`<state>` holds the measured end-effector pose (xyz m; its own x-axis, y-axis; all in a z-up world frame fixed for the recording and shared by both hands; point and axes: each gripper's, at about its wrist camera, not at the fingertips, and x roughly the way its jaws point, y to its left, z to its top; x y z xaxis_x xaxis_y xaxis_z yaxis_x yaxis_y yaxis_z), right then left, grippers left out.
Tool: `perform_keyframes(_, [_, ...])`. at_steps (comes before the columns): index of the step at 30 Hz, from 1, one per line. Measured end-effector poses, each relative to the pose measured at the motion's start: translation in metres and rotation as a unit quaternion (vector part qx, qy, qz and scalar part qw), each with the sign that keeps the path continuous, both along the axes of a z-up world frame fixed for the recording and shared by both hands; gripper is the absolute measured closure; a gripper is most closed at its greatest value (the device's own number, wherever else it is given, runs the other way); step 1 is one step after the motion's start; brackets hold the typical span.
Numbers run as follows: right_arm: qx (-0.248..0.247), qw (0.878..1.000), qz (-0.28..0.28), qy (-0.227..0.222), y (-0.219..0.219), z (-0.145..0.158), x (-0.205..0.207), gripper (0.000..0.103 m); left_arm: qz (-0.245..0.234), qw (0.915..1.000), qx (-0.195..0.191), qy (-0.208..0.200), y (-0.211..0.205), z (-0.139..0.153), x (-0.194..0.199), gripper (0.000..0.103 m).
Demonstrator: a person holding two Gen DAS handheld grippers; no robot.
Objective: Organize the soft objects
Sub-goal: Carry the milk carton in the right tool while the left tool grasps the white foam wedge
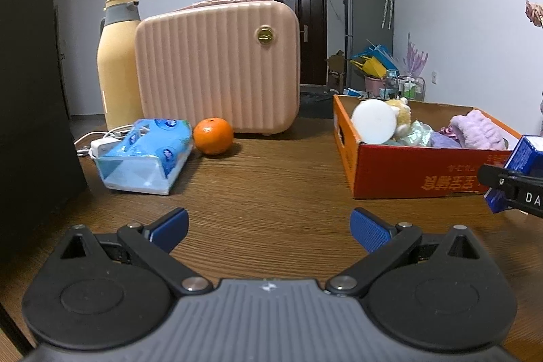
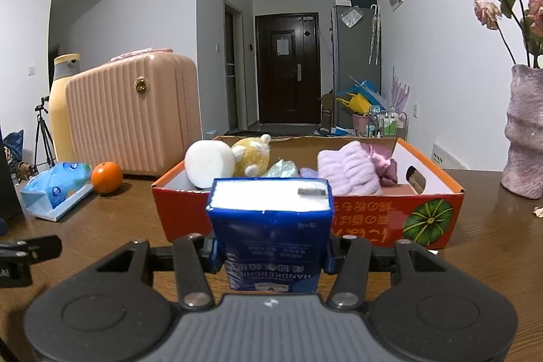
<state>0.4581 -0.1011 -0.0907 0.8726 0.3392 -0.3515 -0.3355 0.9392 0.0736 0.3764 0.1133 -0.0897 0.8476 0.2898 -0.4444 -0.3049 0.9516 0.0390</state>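
My right gripper [image 2: 269, 255] is shut on a blue handkerchief tissue pack [image 2: 269, 229], held just in front of the orange cardboard box [image 2: 366, 219]. The box holds a white round puff [image 2: 208, 163], a yellow plush toy [image 2: 253, 156], a lilac fluffy cloth [image 2: 349, 170] and other soft items. My left gripper [image 1: 269, 228] is open and empty over the wooden table, left of the box [image 1: 417, 172]. A light blue tissue pack [image 1: 146, 155] lies at the left. The right gripper with its pack shows at the left wrist view's right edge [image 1: 524, 172].
An orange [image 1: 213, 135] sits beside the light blue pack, before a pink ribbed case [image 1: 217, 70] and a yellow thermos [image 1: 117, 63]. A white charger with cable [image 1: 101, 143] lies left. A dark panel [image 1: 30, 111] stands at far left. A purple vase [image 2: 526, 131] stands right.
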Motion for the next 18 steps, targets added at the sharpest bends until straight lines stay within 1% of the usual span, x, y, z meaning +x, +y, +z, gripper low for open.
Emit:
perform_keyframes(9, [0.007, 1.0, -0.007, -0.013, -0.029, 0.003, 0.0, 0.052, -0.007, 0.9999, -0.009, 0.01, -0.029, -0.004, 0.011, 0.0])
perform_keyframes(18, [0.01, 0.999, -0.016, -0.026, -0.061, 0.006, 0.002, 0.052, -0.017, 0.9992, -0.023, 0.028, -0.064, -0.01, 0.031, 0.0])
